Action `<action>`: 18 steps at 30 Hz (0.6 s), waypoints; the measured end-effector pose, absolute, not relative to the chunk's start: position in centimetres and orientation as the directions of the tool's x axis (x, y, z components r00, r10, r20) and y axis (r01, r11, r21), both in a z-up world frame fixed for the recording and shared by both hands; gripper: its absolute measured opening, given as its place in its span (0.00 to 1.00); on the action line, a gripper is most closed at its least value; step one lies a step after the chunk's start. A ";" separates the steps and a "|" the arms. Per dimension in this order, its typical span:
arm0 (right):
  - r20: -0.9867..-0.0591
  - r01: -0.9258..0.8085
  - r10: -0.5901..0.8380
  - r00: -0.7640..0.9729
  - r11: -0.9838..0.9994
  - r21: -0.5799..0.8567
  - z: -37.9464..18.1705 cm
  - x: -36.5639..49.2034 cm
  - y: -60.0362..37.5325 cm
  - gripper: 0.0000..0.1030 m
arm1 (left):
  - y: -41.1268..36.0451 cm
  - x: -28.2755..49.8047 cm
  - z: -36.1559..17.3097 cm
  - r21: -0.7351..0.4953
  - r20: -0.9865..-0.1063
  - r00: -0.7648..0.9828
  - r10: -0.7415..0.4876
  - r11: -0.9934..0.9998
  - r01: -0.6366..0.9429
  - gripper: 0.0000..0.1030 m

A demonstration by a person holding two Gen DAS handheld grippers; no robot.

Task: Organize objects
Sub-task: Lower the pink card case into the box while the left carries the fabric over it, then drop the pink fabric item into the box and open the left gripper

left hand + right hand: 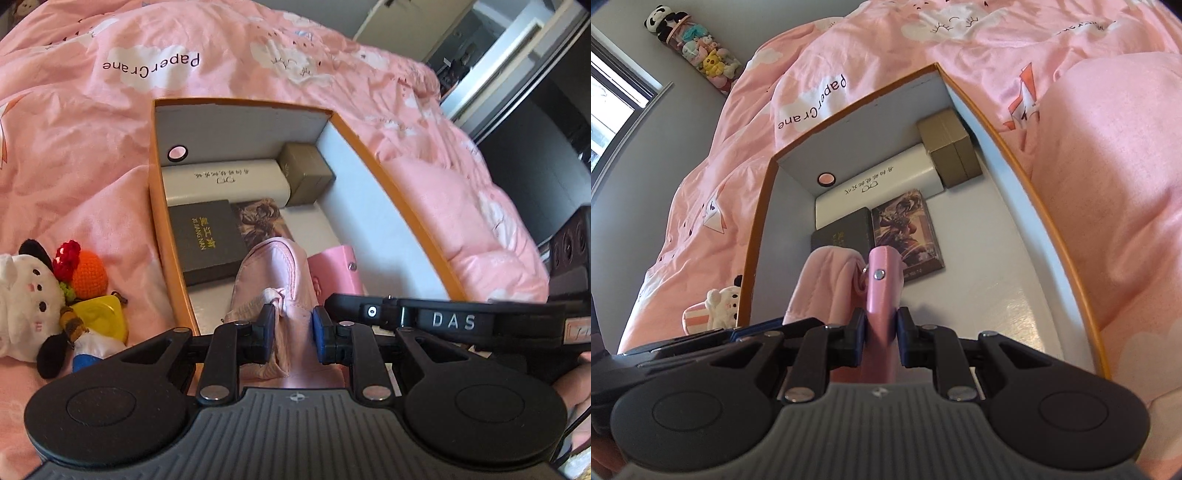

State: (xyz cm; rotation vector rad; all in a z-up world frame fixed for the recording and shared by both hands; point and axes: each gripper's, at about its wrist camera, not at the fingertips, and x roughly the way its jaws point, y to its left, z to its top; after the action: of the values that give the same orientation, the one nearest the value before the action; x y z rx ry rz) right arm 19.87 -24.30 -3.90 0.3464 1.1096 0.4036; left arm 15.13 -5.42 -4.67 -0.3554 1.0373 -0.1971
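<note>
Here, on the pink quilt (92, 155) at the far left, a white plush toy (26, 295) lies beside an orange crocheted ball (88, 273) and a yellow packet (101, 314), all outside the orange box (173, 258) and just beside its left wall. Inside the box, against the far wall, a long white case (225, 181) lies crosswise, with an olive-brown box (306, 173) touching its right end in the far corner. In front of the white case a black box with gold lettering (207, 240) lies flat, and a picture card box (905, 229) lies directly to its right, edge to edge. Nearer, the left gripper (293, 334) reaches over the near edge of the orange box and points down into it; a pink fabric pouch (273, 269) sits between its blue pads (321, 332), which press on the gathered near end, so the jaws are closed on the pouch while its bulk extends forward over the black box. Immediately to the right, the right gripper (881, 336) is clamped on a pink wallet (882, 284), held edge-up with its snap button facing the camera; the wallet projects forward from the jaws, beside the pouch and over the near edge of the picture card box. The right half of the orange box floor is bare white.
</note>
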 end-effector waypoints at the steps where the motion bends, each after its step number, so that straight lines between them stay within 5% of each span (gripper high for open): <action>1: -0.790 -0.140 0.477 0.384 0.876 0.461 -3.9 19.9 -24.2 0.18 | -5.6 15.1 -4.7 -0.365 -0.811 0.491 -0.318 0.931 -0.001 0.28; 9: -0.811 -0.154 0.458 0.364 0.888 0.433 -4.6 19.9 -23.4 0.18 | -5.8 14.9 -4.4 -0.326 -0.835 0.454 -0.310 0.944 0.045 0.39; 12: -0.816 -0.151 0.452 0.360 0.892 0.427 -4.8 20.1 -23.3 0.18 | -5.5 14.5 -3.7 -0.321 -0.820 0.481 -0.311 0.945 0.064 0.57; 18: -0.821 -0.155 0.451 0.350 0.892 0.424 -4.8 19.9 -22.9 0.19 | -4.2 13.1 -1.9 -0.326 -0.778 0.532 -0.334 0.939 0.113 0.58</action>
State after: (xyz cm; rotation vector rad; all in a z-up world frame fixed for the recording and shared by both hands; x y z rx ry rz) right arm 19.93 -22.88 -4.84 0.2929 1.1514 0.3997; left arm 13.08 -4.16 -1.95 -0.2487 0.9755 -0.2699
